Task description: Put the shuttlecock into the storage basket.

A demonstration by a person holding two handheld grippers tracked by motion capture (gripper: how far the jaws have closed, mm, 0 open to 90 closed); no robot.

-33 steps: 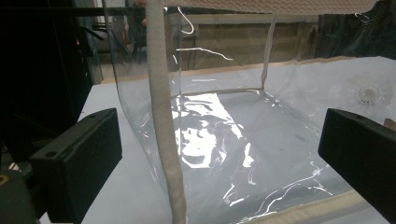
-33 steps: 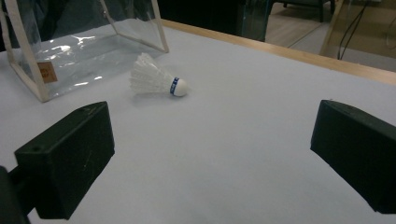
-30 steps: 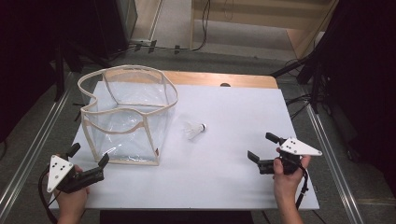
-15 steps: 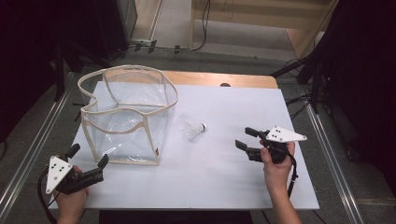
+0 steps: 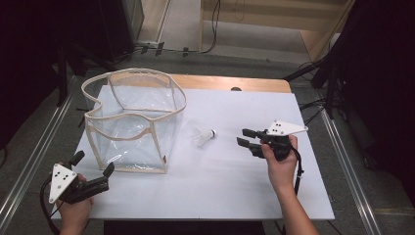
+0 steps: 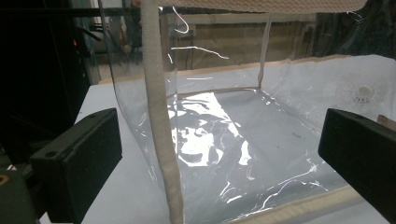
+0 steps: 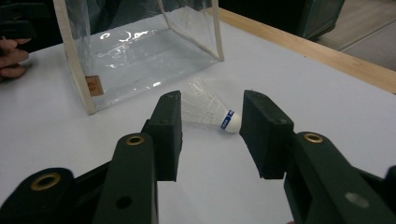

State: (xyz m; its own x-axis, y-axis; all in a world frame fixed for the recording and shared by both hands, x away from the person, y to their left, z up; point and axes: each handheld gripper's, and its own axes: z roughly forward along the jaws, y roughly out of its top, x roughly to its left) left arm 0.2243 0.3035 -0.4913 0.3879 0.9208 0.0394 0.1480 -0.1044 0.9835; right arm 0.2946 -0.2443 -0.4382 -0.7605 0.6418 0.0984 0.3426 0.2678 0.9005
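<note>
Near the desk's middle the shuttlecock [image 5: 204,136] lies on its side, cork toward the right tongs [image 5: 243,136], which have just been closing, nothing gripped yet; left tongs [image 5: 92,165] open, farther off.

A white tabletop [image 5: 220,186] with a wood strip [image 5: 230,82] along its far edge. Beyond it lie grey floor [image 5: 254,56], cables [image 5: 195,49] and dark stands [image 5: 337,68] (one ahead of each gripper, out to the side). Metal rails [image 5: 29,161] flank the tabletop.
</note>
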